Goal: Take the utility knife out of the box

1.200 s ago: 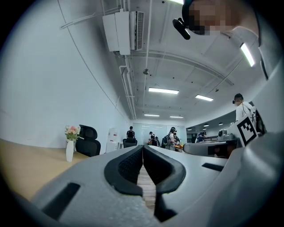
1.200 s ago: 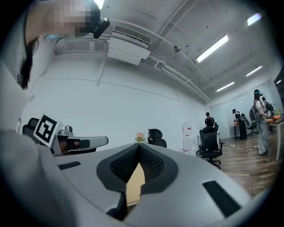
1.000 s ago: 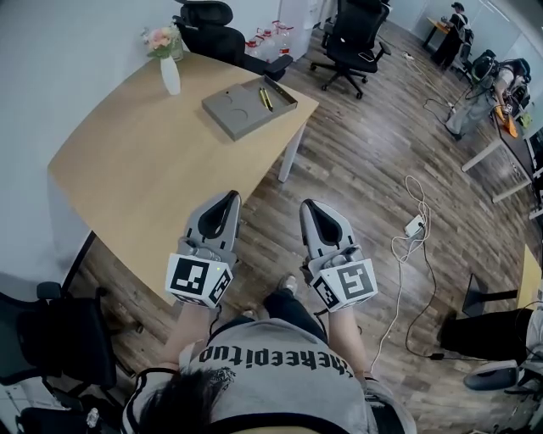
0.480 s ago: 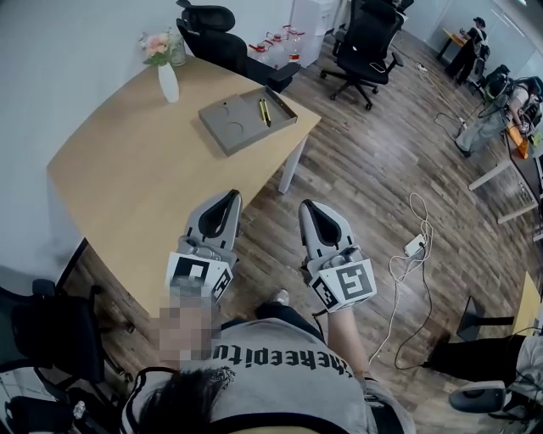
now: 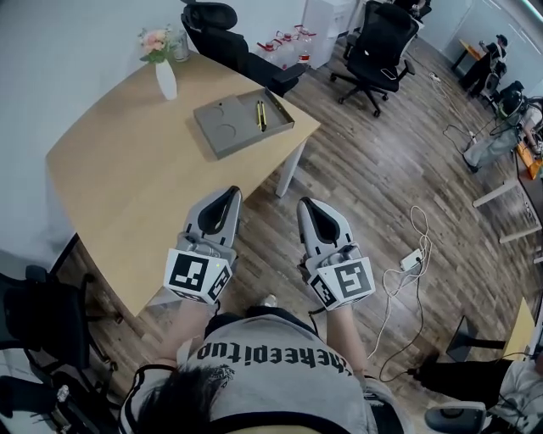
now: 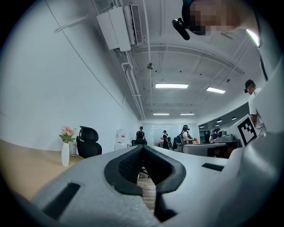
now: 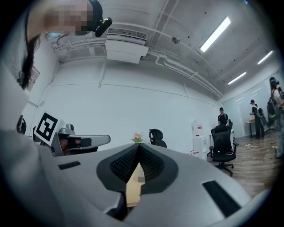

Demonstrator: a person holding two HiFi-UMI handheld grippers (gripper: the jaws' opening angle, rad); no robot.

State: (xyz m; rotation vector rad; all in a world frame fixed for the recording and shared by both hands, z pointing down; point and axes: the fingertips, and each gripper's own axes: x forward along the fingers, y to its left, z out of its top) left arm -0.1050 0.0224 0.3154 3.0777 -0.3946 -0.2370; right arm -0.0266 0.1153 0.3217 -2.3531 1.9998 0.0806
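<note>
Fingers clenched, empty: left gripper (image 5: 227,195), right gripper (image 5: 306,204); flat grey box (image 5: 244,134) holds slim utility knife (image 5: 261,114).

The table (image 5: 119,169) lies bare across its wide middle, from the near edge to the box (image 5: 212,119) at the far right corner. A vase (image 5: 165,79) stands left of the box, well apart. A chair (image 5: 212,17) crowds the far side. Open floor (image 5: 365,169) runs along the table's right.

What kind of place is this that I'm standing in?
Most likely an open-plan office or lab workspace: a light wooden desk with a vase of flowers, black swivel office chairs on wood-look flooring, strip ceiling lights, and other people working farther back.
</note>
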